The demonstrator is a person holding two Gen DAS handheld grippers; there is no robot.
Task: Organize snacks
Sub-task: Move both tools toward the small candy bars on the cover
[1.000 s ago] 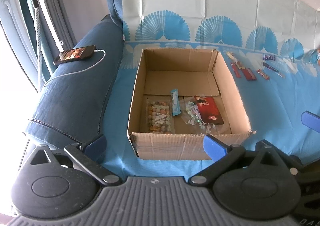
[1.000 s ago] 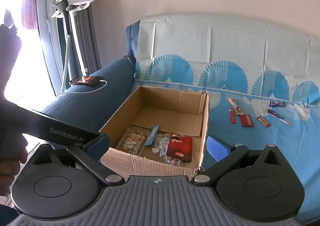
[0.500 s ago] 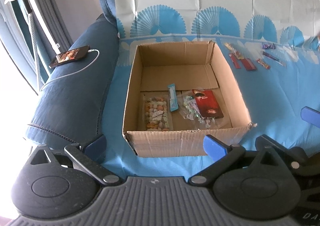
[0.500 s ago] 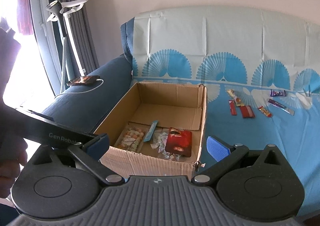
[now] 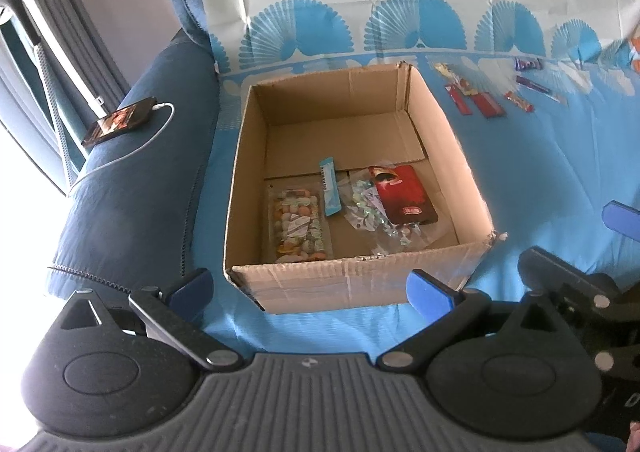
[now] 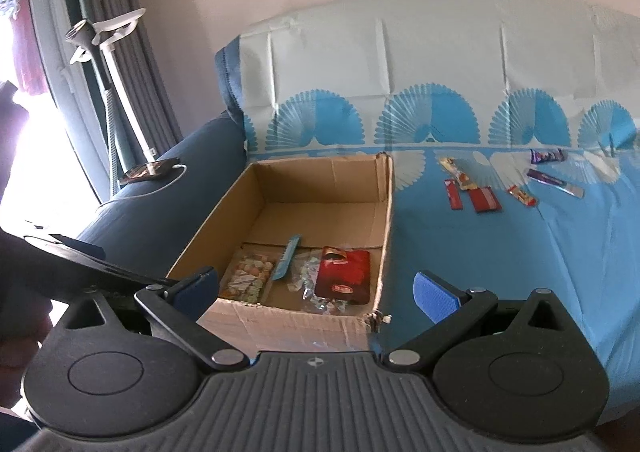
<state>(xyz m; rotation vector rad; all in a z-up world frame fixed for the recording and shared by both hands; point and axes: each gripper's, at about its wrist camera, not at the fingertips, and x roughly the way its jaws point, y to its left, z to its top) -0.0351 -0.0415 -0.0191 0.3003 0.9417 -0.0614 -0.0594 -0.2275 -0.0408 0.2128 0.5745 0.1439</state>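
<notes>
Left gripper (image 5: 310, 290) and right gripper (image 6: 316, 290) wide open, empty, apparently nearer cardboard box (image 5: 356, 284) than before

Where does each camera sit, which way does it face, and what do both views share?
Left wrist: above the box's near edge, looking down into the cardboard box; open left gripper and the right gripper's blue fingertip show.
Right wrist: lower, facing the sofa back; open right gripper shows.
Shared: box, red packet, phone, loose snacks.
</notes>
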